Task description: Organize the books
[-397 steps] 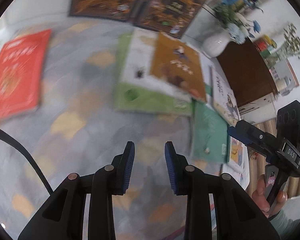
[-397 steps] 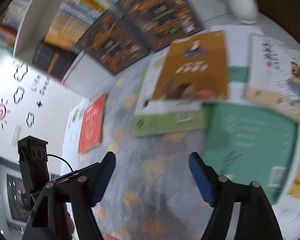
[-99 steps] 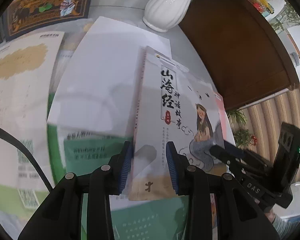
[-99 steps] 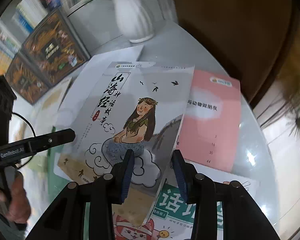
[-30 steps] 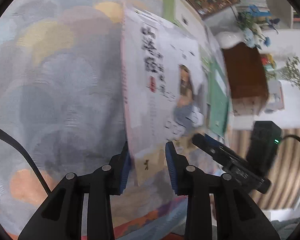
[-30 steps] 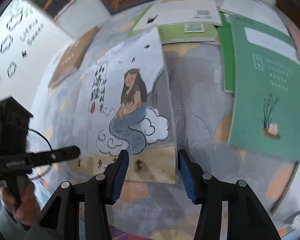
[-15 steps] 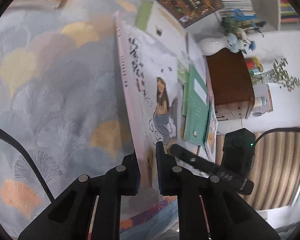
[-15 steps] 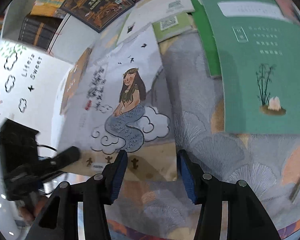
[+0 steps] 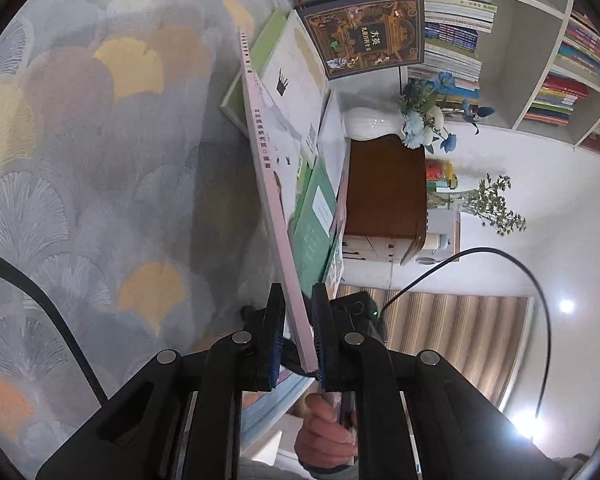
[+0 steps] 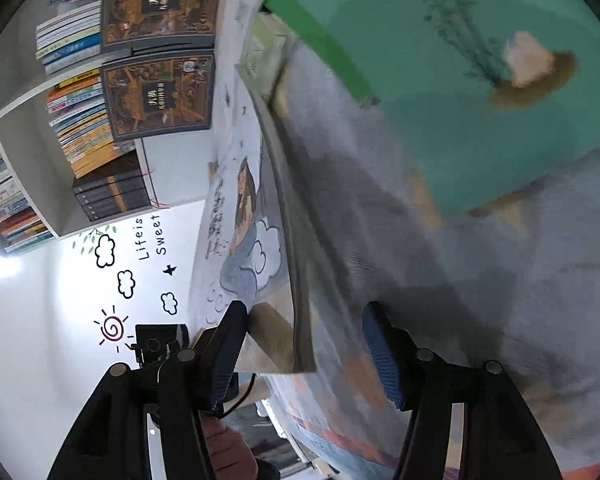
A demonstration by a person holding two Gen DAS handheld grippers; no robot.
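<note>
Left gripper (image 9: 297,338): jaws narrow, clamped on the near corner of the illustrated book (image 9: 274,184), which stands on edge, pink spine towards the camera, running away from the fingertips. Pads press both covers.

Right gripper (image 10: 304,346): jaws have just been opening and now stand moderately wide. The same book's lower corner (image 10: 276,320) lies between them, nearer the left pad. That pad looks to be at or just off the cover; the right pad is clear of it.

Surface under both grippers: tablecloth (image 9: 100,168) with a grey, yellow and orange fan-leaf pattern.

Left view, beyond the held book on its far side: a green-edged white book (image 9: 296,76) lying flat, a green book (image 9: 314,220) nearer the fingertips, and white sheets between them. Past these, a white vase (image 9: 370,126) with blue and white flowers, next to a brown cabinet (image 9: 384,188). Two dark ornate books (image 9: 364,34) stand upright ahead, with shelves of books behind. A hand (image 9: 326,436) grips the other tool's handle just behind the fingers, and a black cable (image 9: 500,264) loops to the right.

Right view: a teal book with a plant drawing (image 10: 460,92), blurred, lies ahead and to the right of the fingers, close to the standing book's free side. The other gripper's body (image 10: 160,344) sits left of the left finger, a hand (image 10: 228,456) below it.
</note>
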